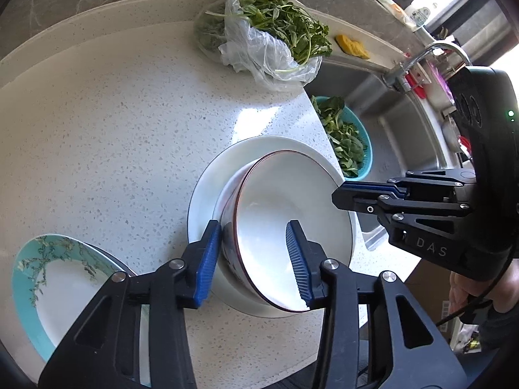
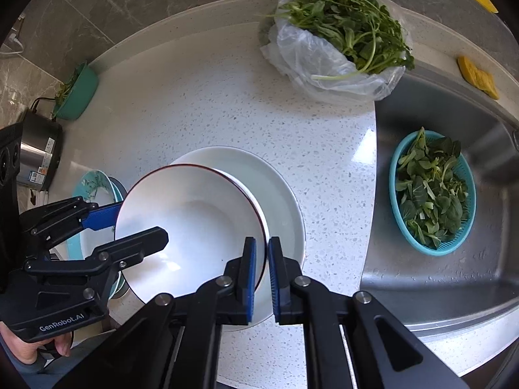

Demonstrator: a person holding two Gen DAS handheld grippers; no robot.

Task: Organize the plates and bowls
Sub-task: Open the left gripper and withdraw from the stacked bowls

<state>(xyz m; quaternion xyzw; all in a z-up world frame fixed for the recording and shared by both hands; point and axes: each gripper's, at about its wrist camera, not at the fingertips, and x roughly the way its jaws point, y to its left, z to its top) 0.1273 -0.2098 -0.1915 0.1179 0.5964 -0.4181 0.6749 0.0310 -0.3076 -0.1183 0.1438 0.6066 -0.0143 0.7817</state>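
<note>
A white bowl with a red-brown rim [image 1: 275, 201] [image 2: 194, 220] lies tilted on a wide white plate [image 1: 202, 194] [image 2: 285, 204] on the speckled counter. A second red-edged rim peeks out just under the bowl. My left gripper [image 1: 253, 223] [image 2: 142, 223] straddles the bowl's near-left wall, one blue pad outside and one inside. Its inner pad stands clear of the wall, so it is open. My right gripper [image 2: 262, 241] [image 1: 335, 197] is shut on the bowl's opposite rim. A teal-edged floral plate [image 1: 48, 275] [image 2: 94, 184] sits to the left.
A plastic bag of greens [image 1: 272, 39] [image 2: 337, 35] lies at the back of the counter. The steel sink [image 2: 421, 275] on the right holds a teal colander of leaves [image 2: 431, 194], with a tap [image 1: 421, 55] behind. A rice cooker [image 2: 39, 159] and a green basin [image 2: 78, 94] stand far left.
</note>
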